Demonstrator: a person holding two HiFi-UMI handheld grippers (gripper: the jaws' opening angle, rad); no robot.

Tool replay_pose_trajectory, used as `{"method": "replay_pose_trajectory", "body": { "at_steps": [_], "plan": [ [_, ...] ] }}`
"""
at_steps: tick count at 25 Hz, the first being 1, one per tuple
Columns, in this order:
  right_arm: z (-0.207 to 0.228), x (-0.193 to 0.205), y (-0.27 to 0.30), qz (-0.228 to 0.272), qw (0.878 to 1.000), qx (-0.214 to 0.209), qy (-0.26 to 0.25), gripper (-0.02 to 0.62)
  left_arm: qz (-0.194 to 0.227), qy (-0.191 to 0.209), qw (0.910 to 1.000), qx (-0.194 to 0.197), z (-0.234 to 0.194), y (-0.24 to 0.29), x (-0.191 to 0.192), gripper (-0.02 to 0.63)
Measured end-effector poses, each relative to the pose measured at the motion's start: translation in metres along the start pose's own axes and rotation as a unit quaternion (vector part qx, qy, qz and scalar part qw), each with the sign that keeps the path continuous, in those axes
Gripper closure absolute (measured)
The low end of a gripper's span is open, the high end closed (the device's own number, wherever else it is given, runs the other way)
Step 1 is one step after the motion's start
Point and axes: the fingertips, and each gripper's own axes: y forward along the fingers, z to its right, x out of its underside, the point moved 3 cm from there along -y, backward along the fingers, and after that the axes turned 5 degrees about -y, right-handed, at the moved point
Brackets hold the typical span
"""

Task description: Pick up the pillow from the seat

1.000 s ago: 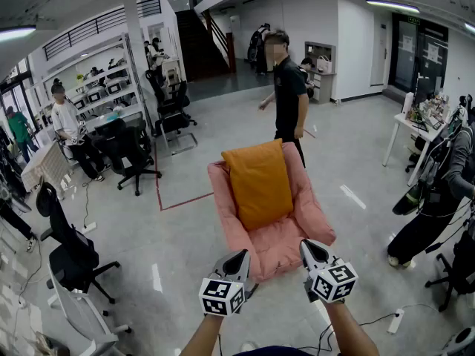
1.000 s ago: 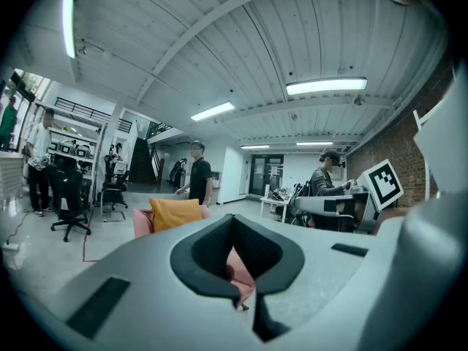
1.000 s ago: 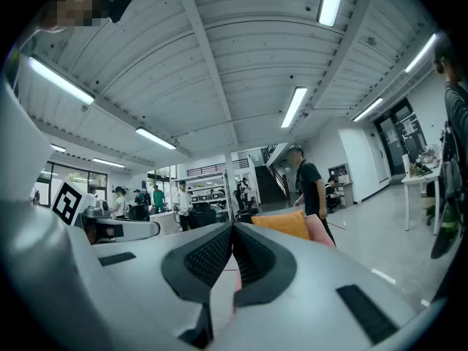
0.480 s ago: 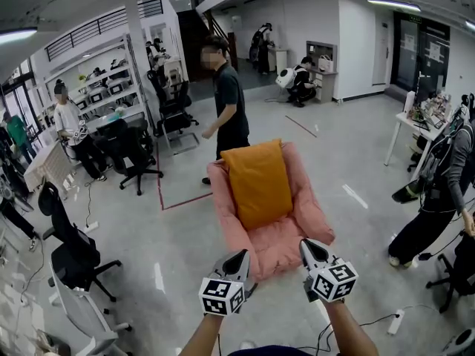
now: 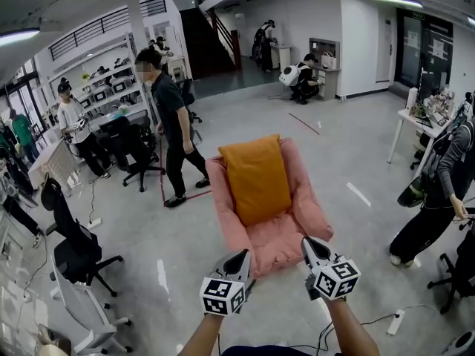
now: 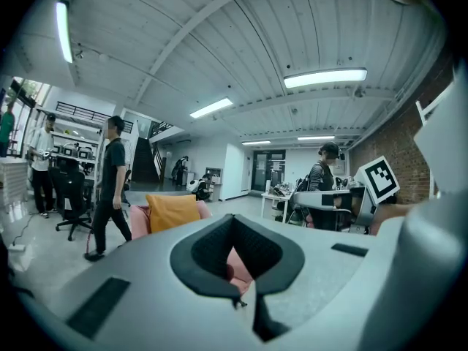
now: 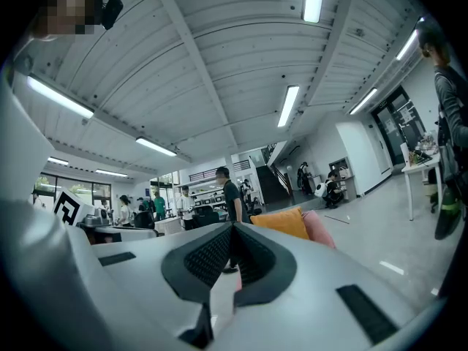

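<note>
The orange pillow [image 5: 258, 178] stands upright on the pink seat [image 5: 280, 242], leaning back against the backrest, which it covers for most of its width, with its lower edge on the seat cushion. The seat's padded arms show on both sides of the pillow, and the front of the cushion lies bare. Nothing touches the pillow. The left hand-held gripper [image 5: 242, 257] and the right hand-held gripper [image 5: 309, 245] are held side by side at the near edge of the seat, one toward each front corner, well short of the pillow and pointing roughly level toward it. In each gripper view the dark pads meet at their tips with nothing between them, so both are closed and empty; the pillow and a strip of the pink seat show beyond them. The seat stands alone on the grey floor [image 5: 349, 162], on which a red tape line runs. Just beyond the seat's left side, a person in dark clothes [image 5: 172, 124] is in mid stride. Further left are black chairs [image 5: 74, 251] and shelves [image 5: 104, 87], with more people near them. On the right, another person [image 5: 439, 191] stands near a white desk [image 5: 413, 122]. A staircase [image 5: 204, 43] rises at the back.
</note>
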Motion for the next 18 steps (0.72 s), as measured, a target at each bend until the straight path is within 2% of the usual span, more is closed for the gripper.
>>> {"method": "replay_pose_trajectory", "body": {
  "at_steps": [9,18],
  "plan": [
    [0.015,0.001,-0.002,0.0,1.0,-0.007,0.01,0.575,-0.013,0.014,0.9998,-0.008,0.015,0.011,0.002,0.601],
    [0.031,0.001,0.016,0.0,1.0,-0.012,0.01,0.575,-0.01,0.009,0.9997,-0.019,0.003,0.031,0.003,0.601]
  ]
}}
